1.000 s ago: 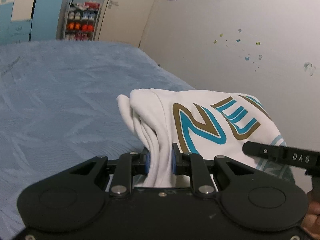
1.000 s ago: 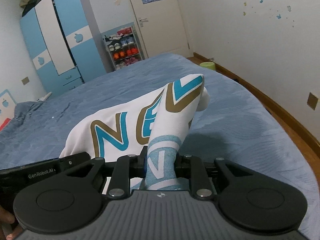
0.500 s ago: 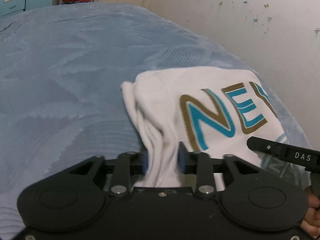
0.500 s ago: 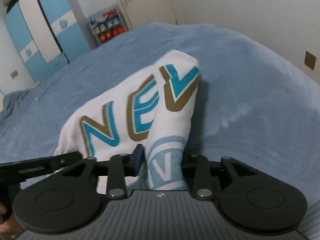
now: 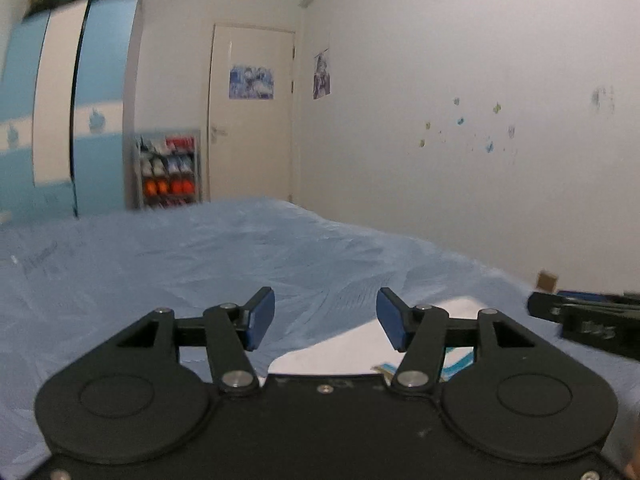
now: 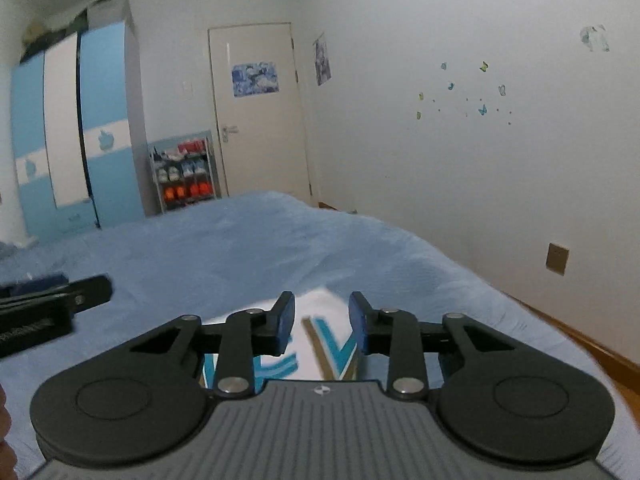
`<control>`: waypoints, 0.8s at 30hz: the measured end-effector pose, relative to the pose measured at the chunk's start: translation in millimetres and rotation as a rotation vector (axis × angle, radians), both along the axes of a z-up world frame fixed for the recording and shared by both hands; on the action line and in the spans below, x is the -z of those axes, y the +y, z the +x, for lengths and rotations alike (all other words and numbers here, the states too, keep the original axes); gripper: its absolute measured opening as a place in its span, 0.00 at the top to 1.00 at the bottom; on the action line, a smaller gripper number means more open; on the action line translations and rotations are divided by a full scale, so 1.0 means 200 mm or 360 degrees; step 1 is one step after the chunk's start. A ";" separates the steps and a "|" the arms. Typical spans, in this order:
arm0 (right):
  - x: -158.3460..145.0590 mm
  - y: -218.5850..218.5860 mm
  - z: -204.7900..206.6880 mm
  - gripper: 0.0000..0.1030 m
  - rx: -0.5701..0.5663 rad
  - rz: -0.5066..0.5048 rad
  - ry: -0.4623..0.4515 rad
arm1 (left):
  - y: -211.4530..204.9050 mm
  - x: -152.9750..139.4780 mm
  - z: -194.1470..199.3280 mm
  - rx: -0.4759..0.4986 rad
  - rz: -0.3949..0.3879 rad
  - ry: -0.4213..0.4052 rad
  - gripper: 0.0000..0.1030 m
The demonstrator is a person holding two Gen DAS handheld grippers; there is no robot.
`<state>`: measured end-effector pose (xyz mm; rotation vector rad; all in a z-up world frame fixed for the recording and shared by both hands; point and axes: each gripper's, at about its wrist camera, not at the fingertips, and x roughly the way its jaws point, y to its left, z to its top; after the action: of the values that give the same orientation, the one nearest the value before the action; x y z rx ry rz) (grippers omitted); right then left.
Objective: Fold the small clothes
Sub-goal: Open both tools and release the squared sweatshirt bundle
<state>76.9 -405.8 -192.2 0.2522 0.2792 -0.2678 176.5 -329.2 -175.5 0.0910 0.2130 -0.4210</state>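
Support surface: bed [image 6: 248,248] covered by a light blue textured spread, filling the lower half of both wrist views; far edge runs toward the door wall. Directly on it: one white garment [image 6: 320,320] with teal and gold lettering, lying low on the spread near its right side; also partly visible in left wrist view [image 5: 344,352]. Spread shows shallow wrinkles.

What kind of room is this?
Most likely a child's bedroom: a big bed with a blue cover, a blue and white wardrobe, and butterfly stickers on the wall.
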 end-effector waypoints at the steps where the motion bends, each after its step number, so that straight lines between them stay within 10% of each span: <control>1: 0.05 0.01 0.02 0.70 -0.0007 -0.0006 0.0033 | -0.04 0.06 0.00 0.0009 0.0067 0.0000 0.43; 5: 0.31 0.08 0.13 0.65 0.0009 -0.0085 0.0238 | -0.15 0.37 0.08 0.0024 0.0396 0.0184 0.41; 10: 0.40 0.14 0.10 0.65 0.0054 -0.0150 0.0144 | -0.14 0.48 0.02 0.0024 0.0467 0.0093 0.40; 14: 0.27 0.12 0.13 0.59 0.0018 -0.0200 0.0321 | -0.10 0.32 0.02 0.0047 0.0515 0.0284 0.40; 17: 0.04 0.11 0.06 0.27 0.0025 -0.0095 0.0509 | 0.00 0.11 -0.01 -0.0008 0.0516 0.0389 0.40; 24: -0.31 0.19 -0.36 0.14 0.0012 0.0027 0.0618 | 0.34 -0.18 -0.32 -0.0063 0.0299 0.0718 0.40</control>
<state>4.0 -368.3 -130.5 0.2166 0.6647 -0.3216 111.8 -260.4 -139.1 0.1758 0.6978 -0.3774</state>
